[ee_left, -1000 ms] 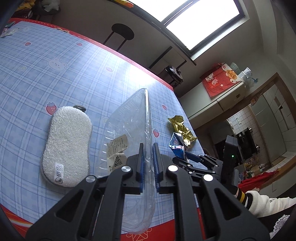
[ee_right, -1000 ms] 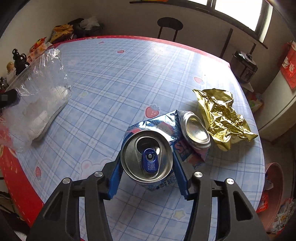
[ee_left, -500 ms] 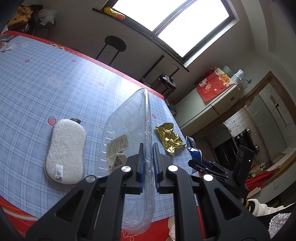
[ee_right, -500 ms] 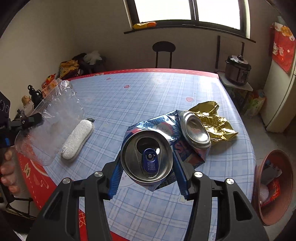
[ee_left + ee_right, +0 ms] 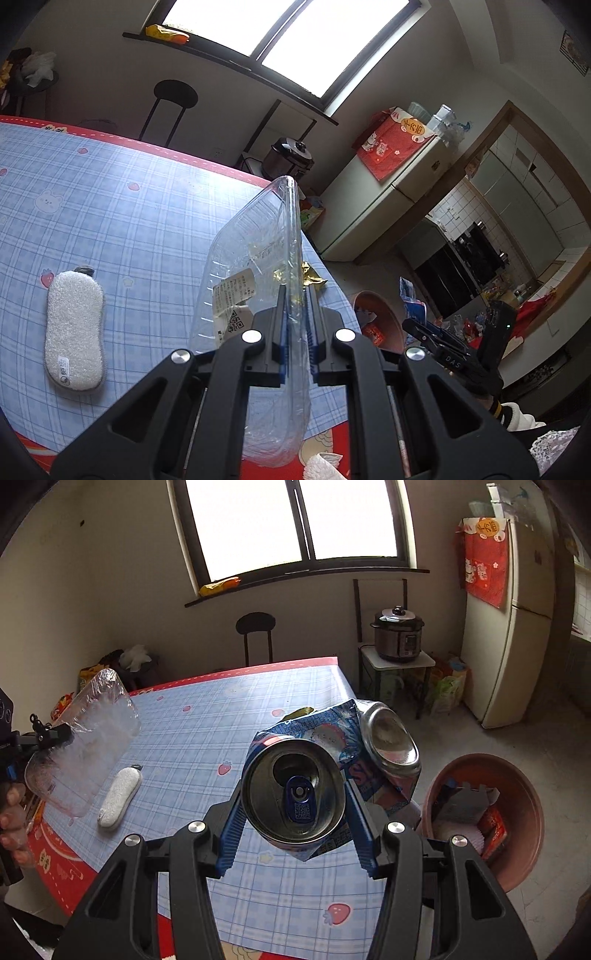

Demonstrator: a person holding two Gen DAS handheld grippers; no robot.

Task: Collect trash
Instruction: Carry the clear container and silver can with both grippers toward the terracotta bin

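My left gripper (image 5: pixel 297 295) is shut on the rim of a clear plastic tray (image 5: pixel 251 258) with a label, held on edge above the table. From the right wrist view, the same tray (image 5: pixel 92 738) hangs at the left in that gripper (image 5: pixel 55 734). My right gripper (image 5: pixel 293 794) is shut on a crushed blue drink can (image 5: pixel 291 771), its silver top facing the camera, held in the air near the table's right edge. A brownish-red basin (image 5: pixel 517 794) with trash in it stands on the floor to the right. A gold wrapper (image 5: pixel 312 277) lies on the table, mostly hidden by the tray.
A white scrubbing pad (image 5: pixel 74 332) lies on the blue checked tablecloth (image 5: pixel 110 221). A black stool (image 5: pixel 255 627) stands behind the table. A pressure cooker (image 5: pixel 397 635) sits on a small stand, with a fridge (image 5: pixel 517 627) to its right. A person's hand (image 5: pixel 11 812) holds the left gripper.
Both grippers rose and drew back from the table, keeping the tray and the can. The right view swung rightward, bringing the floor basin into sight.
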